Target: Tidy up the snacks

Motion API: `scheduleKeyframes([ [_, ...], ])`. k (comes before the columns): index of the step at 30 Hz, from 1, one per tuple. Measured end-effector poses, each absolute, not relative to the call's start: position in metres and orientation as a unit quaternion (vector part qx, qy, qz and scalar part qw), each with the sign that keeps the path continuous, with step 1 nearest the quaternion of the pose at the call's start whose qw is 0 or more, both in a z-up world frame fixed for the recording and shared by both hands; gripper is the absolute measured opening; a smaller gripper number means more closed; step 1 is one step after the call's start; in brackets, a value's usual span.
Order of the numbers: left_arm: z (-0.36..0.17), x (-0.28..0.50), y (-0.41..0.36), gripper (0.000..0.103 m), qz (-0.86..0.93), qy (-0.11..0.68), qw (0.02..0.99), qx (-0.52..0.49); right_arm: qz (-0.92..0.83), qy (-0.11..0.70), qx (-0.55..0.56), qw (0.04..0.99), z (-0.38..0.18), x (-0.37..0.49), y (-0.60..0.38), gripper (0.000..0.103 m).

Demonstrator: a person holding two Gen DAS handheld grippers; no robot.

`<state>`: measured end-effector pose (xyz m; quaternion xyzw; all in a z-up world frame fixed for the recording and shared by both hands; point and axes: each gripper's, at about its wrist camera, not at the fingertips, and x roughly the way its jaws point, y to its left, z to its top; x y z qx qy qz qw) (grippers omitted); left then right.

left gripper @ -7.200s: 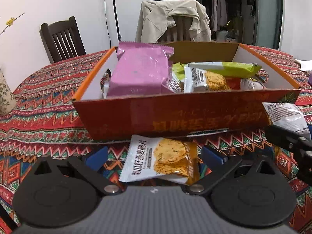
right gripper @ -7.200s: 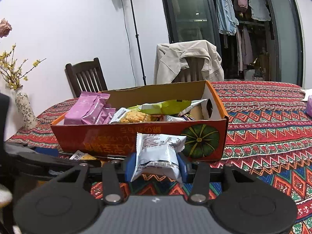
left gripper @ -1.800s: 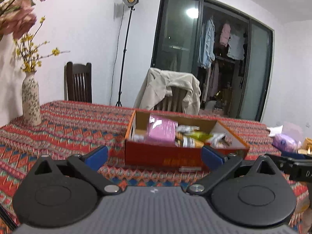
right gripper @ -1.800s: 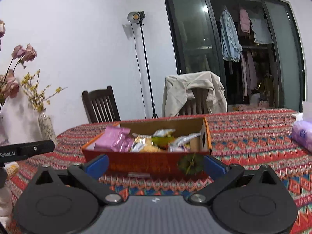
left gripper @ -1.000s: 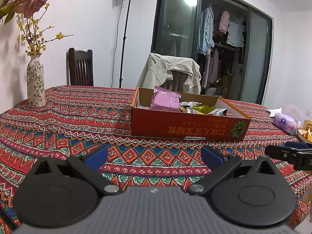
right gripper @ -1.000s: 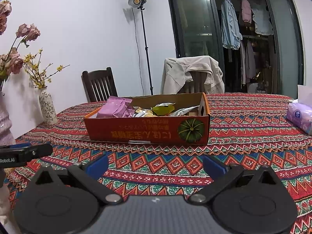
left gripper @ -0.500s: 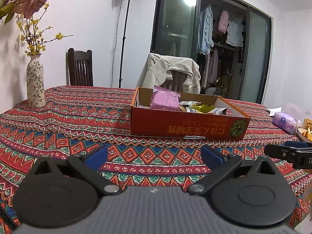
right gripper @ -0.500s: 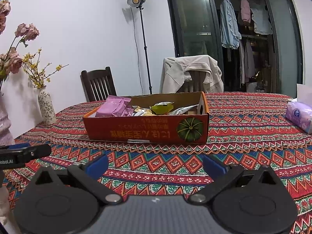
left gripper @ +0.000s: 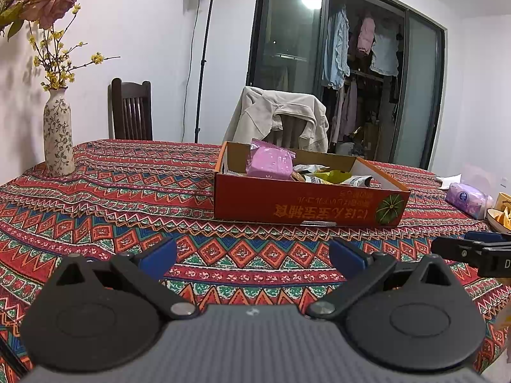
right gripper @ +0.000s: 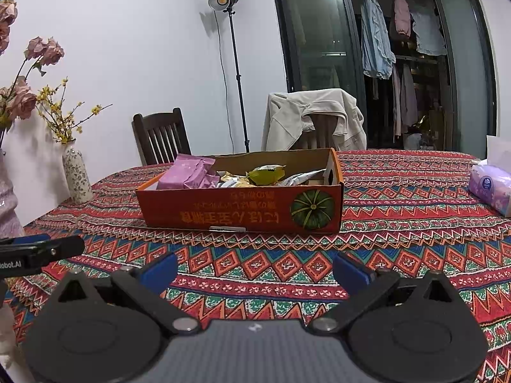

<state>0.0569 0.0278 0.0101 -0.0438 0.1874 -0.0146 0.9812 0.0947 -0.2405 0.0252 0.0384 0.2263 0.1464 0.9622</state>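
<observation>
Container: shallow orange-red cardboard box with a pumpkin print [right gripper: 242, 206], set on the red patterned tablecloth [right gripper: 399, 223], well apart from both tools; open top, suited to dropping packets in from above.
Contents: pink foil packet [right gripper: 188, 174] propped at the left end, standing above the rim; yellow-green wrapped snack [right gripper: 266, 172] and silver-white sachets [right gripper: 300, 177] piled toward the right end.
Left gripper [left gripper: 252, 255]: blue-padded tongs spread wide, nothing between them, low over the cloth, facing the box front.
Right gripper [right gripper: 254, 266]: likewise spread wide and empty, pointed at the box.
Loose snacks: none visible on the cloth; sorting judged complete or nearly so.
Bystanders: floral ceramic vase with yellow sprigs [left gripper: 57, 134]; lilac tissue pack [right gripper: 490, 186].
Hidden: box floor and lower packets screened by the front wall; count not determinable.
Cut off: dish at the right edge of the left view, contents unclear.
Illegible: upside-down lettering on the box front.
</observation>
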Motion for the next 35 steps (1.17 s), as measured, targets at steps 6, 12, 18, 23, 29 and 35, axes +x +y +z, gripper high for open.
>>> scheduleKeyframes([
  [6, 0.0097, 0.0567, 0.0277, 0.103, -0.015, 0.188, 0.981, -0.043, 0.147, 0.226, 0.038, 0.962, 0.0254, 0.0946, -0.2406, 0.103],
  [12, 0.0076, 0.0563, 0.0265, 0.103, -0.014, 0.189, 0.981, -0.04, 0.147, 0.226, 0.038, 0.962, 0.0255, 0.0948, -0.2406, 0.103],
  [18, 0.0076, 0.0563, 0.0265, 0.103, -0.015, 0.189, 0.981, -0.039, 0.147, 0.226, 0.038, 0.962, 0.0257, 0.0948, -0.2404, 0.103],
  [23, 0.0078, 0.0554, 0.0259, 0.103, -0.017, 0.188, 0.981, -0.036, 0.147, 0.227, 0.038, 0.962, 0.0259, 0.0949, -0.2402, 0.103],
  [29, 0.0067, 0.0544, 0.025, 0.103, -0.025, 0.188, 0.981, -0.034, 0.147, 0.228, 0.036, 0.962, 0.0247, 0.0946, -0.2395, 0.103],
  [35, 0.0076, 0.0523, 0.0243, 0.103, -0.029, 0.181, 0.983, -0.031, 0.148, 0.229, 0.034, 0.961, 0.0194, 0.0931, -0.238, 0.103],
])
